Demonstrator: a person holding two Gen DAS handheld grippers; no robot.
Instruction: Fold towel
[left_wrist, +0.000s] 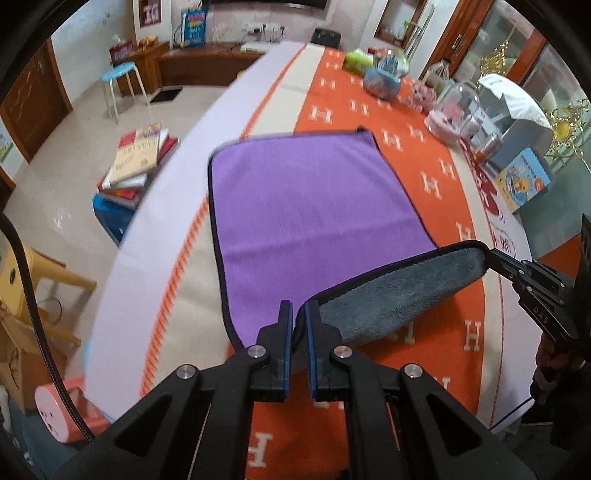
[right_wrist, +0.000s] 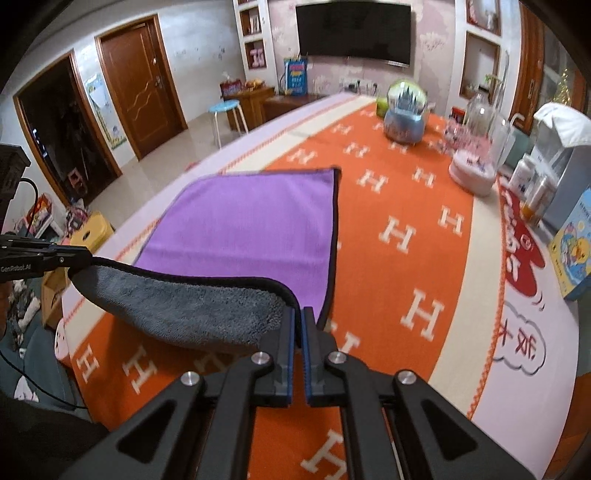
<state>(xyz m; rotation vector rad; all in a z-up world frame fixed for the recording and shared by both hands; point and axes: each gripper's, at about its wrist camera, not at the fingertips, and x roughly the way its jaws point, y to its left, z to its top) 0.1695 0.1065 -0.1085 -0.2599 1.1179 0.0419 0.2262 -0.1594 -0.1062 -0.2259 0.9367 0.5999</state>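
Purple microfibre towel with grey fleece underside and black piping (left_wrist: 314, 192) lies on the orange H-patterned cloth-covered surface (left_wrist: 436, 177), near edge lifted. Left gripper (left_wrist: 298, 314) and right gripper (right_wrist: 298, 317) jaws each pinch a near corner. Risks: a corner slipping out, uneven pull skewing the fold, far half dragging.

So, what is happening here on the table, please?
A person is folding a purple towel with a grey underside on the orange tablecloth. The left gripper and the right gripper each pinch one near corner. The near edge is lifted off the table and curls over, showing the grey side, while the far part lies flat. The fold is begun, not finished.
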